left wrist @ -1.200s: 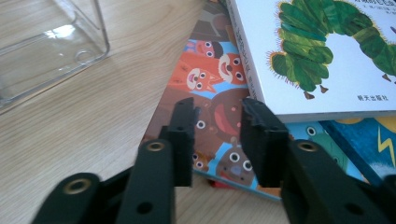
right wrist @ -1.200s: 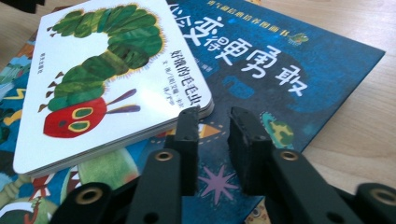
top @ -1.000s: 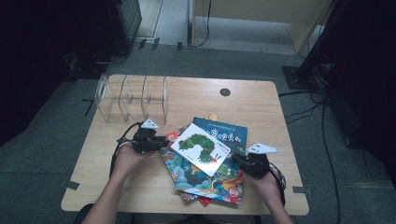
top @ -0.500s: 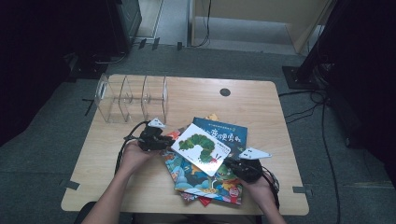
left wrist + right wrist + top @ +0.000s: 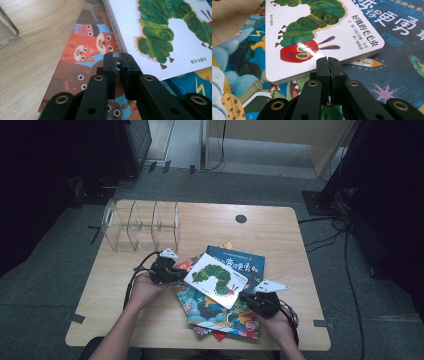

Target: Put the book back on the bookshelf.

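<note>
Looking like a lab or studio recording corner: wooden table [image 5: 150, 320] standing on grey carpet, dark equipment stands and trailing cables [image 5: 345, 240] lying right of the table, pale wooden furniture [image 5: 280, 140] sitting beyond the table.

Both tongs [image 5: 180, 274] [image 5: 245, 296] closed, empty
</note>
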`<action>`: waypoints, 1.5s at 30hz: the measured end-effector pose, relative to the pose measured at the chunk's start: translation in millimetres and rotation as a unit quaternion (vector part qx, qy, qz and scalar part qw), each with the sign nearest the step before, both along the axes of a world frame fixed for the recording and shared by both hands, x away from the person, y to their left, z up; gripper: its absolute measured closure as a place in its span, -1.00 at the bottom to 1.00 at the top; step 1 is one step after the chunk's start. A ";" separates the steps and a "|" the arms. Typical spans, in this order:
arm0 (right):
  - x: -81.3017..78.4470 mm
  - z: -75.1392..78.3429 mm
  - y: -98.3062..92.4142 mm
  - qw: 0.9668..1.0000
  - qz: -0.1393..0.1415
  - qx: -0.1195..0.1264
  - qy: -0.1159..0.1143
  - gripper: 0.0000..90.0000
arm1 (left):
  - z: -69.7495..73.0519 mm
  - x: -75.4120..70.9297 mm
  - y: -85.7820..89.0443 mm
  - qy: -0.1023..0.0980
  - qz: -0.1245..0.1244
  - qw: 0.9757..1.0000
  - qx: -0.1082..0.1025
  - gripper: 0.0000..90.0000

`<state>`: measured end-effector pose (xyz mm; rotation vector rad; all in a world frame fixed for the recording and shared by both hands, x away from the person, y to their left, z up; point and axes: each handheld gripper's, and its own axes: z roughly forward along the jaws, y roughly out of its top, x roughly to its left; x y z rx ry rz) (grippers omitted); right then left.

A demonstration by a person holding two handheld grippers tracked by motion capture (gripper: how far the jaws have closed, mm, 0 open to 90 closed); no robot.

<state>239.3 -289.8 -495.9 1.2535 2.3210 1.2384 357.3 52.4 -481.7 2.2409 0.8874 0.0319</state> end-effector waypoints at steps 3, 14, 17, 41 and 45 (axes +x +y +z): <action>0.9 0.0 -0.3 1.000 0.002 -0.004 -0.003 0.96 | 1.2 -2.9 -1.5 -0.004 -0.001 1.000 0.003 0.93; 14.2 -0.7 -2.7 1.000 -0.022 -0.002 -0.004 1.00 | -0.9 -11.1 4.4 0.016 0.004 1.000 -0.016 1.00; 18.9 -1.2 -2.5 1.000 -0.027 0.000 -0.005 1.00 | -0.9 -14.2 6.1 0.019 0.006 1.000 -0.018 1.00; 57.5 -1.6 -2.9 0.998 -0.060 -0.014 -0.019 1.00 | -2.7 -54.1 2.5 0.024 -0.025 0.999 -0.019 0.98; 64.3 -2.3 -3.2 0.998 -0.060 -0.007 -0.018 1.00 | -5.8 -59.1 1.9 0.030 -0.029 0.999 -0.022 0.97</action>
